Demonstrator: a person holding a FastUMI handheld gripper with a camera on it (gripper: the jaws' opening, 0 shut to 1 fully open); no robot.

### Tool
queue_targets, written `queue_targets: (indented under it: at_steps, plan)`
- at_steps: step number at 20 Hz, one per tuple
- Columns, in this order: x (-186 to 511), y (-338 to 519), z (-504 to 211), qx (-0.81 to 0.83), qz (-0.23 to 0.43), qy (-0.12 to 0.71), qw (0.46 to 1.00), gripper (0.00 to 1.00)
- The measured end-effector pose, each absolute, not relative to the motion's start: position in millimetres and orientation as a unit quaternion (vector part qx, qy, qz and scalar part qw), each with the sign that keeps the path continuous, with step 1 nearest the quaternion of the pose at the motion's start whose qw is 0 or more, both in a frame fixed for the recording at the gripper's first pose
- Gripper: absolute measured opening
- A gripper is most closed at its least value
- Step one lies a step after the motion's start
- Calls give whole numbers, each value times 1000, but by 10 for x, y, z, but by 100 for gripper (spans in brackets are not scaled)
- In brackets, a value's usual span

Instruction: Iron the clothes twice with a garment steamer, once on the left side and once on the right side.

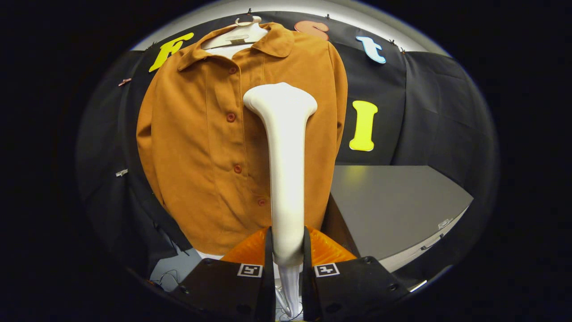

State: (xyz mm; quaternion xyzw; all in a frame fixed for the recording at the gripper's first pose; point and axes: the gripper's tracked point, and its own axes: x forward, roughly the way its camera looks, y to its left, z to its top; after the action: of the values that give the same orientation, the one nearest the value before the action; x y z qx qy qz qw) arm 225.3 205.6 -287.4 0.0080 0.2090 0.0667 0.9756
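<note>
A white garment steamer (286, 170) stands upright between my fingers, its handle clamped by the gripper (287, 250), which is shut on it. Its wide head points up and lies against the chest of a brown button-up shirt (201, 147), to the right of the button row. The shirt hangs on a white hanger (237, 36) in front of the booth wall. The steamer's body hides a strip of the shirt's right half. A cord or hose tail runs down from the handle below my fingers.
A grey table (393, 205) stands to the right of the shirt, beyond my fingers, its front edge running toward me. Some thin cables (167, 277) lie on the floor below the shirt's hem at the left.
</note>
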Motion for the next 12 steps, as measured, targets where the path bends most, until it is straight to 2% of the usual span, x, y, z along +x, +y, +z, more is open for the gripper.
queue_targets:
  at_steps: [6,12]
  plan:
    - [1977,2082,-3208,13,84,260,962,27]
    - [1610,1979,-3153,22,98,259,961,27]
